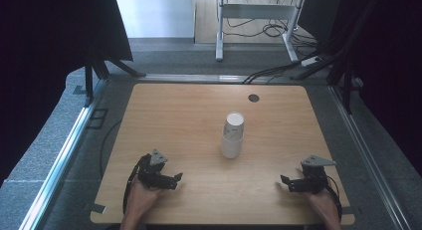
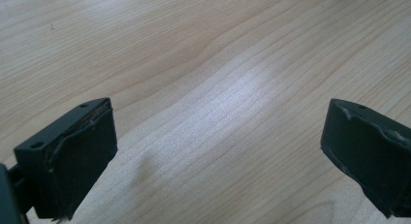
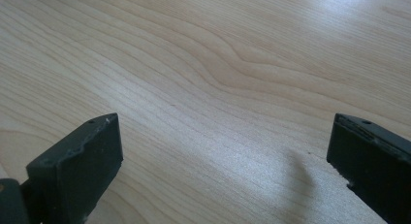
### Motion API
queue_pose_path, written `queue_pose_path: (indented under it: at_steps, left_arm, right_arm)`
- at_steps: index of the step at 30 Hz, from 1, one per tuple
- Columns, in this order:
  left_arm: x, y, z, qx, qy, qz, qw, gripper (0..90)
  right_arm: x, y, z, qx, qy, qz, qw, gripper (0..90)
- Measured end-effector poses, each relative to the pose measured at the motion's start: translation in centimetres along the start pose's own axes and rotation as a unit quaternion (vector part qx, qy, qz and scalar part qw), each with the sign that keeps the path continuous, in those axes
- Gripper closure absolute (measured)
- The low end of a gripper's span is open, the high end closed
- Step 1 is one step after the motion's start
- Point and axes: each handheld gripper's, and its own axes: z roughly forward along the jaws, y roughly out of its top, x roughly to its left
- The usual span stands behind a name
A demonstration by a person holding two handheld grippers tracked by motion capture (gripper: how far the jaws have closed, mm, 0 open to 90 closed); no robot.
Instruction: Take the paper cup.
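Two white paper cups (image 1: pixel 232 135) stand near the middle of the tabletop (image 1: pixel 174 115), a little toward the far edge. The upper cup sits mouth-down on the lower one and the pair leans slightly, so it looks light and easy to tip. Nothing touches it.

The left gripper (image 1: pixel 175 179) rests low at the near left of the tabletop, its jaws spread wide with nothing between them; the left gripper view shows bare wood grain between the two black jaws. The right gripper (image 1: pixel 284 181) sits at the near right, likewise spread and empty, aimed inward across the wood.

The step in hand appears to be the reach toward the cups, which are well apart from both grippers. To do it well, one gripper should probably approach level, come at the lower cup's side with the jaws kept wide until the wall is between them, then close gently: thin paper will crush under a hard squeeze. The other gripper could take the upper cup near its rim, lifting straight up so the lean does not topple the pair.
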Motion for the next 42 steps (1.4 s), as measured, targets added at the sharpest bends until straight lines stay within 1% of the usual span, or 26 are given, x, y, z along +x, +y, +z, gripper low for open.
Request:
queue_pose_path:
  at_steps: [2, 6, 7, 11, 14, 21, 23, 28, 32, 33, 37, 39, 40, 42]
  left_arm:
    - [-0.1, -0.1, 0.0, 0.003, 0.004, 0.004, 1.0000, 0.0]
    - [-0.2, -0.1, 0.2, 0.003, 0.003, 0.005, 1.0000, 0.0]
    - [-0.2, -0.1, 0.3, 0.006, 0.002, 0.007, 1.0000, 0.0]
    - [-0.3, -0.1, 0.5, 0.007, 0.004, 0.010, 0.9999, 0.0]
    - [-0.3, 0.0, 0.4, 0.006, 0.002, 0.008, 0.9999, 0.0]
    - [-0.2, 0.2, 0.4, 0.007, -0.001, -0.001, 1.0000, 0.0]
    - [-0.3, 0.2, 0.4, 0.011, -0.002, -0.004, 0.9999, 0.0]
    - [-0.1, 0.5, 0.2, 0.006, -0.010, -0.012, 0.9999, 0.0]
    - [-0.1, 0.6, 0.2, 0.005, -0.012, -0.013, 0.9998, 0.0]
    - [-0.1, 0.8, 0.1, 0.004, -0.014, -0.011, 0.9998, 0.0]
    - [-0.1, 1.1, 0.2, 0.006, -0.015, -0.008, 0.9998, 0.0]
    - [-0.1, 1.3, 0.1, 0.004, -0.019, -0.008, 0.9998, 0.0]
    - [-0.1, 1.5, 0.1, 0.001, -0.024, -0.010, 0.9997, 0.0]
    - [-0.1, 1.6, 0.1, 0.000, -0.025, -0.009, 0.9996, 0.0]
  right_arm:
    - [0.0, 0.0, 0.0, 0.000, 0.000, -0.001, 1.0000, 0.0]
    - [0.0, 0.1, 0.0, -0.001, 0.003, -0.002, 1.0000, 0.0]
    - [0.1, 0.1, 0.0, -0.001, 0.007, -0.001, 1.0000, 0.0]
    - [0.2, 0.0, 0.2, 0.002, 0.010, 0.002, 0.9999, 0.0]
    - [0.3, 0.1, 0.2, 0.004, 0.015, 0.006, 0.9999, 0.0]
    - [0.3, 0.2, 0.1, 0.003, 0.019, 0.005, 0.9998, 0.0]
    - [0.4, 0.2, 0.1, 0.003, 0.019, 0.002, 0.9998, 0.0]
    - [0.4, 0.5, -0.1, 0.004, 0.019, -0.006, 0.9998, 0.0]
    - [0.5, 0.7, -0.3, 0.004, 0.023, -0.010, 0.9997, 0.0]
    - [0.7, 0.9, -0.3, 0.005, 0.027, -0.011, 0.9996, 0.0]
    - [0.8, 1.4, -0.4, 0.005, 0.031, -0.014, 0.9994, 0.0]
    - [0.8, 1.7, -0.4, 0.004, 0.034, -0.014, 0.9993, 0.0]
    - [0.8, 1.8, -0.4, 0.002, 0.035, -0.014, 0.9993, 0.0]
    - [0.8, 1.9, -0.5, 0.002, 0.036, -0.014, 0.9992, 0.0]
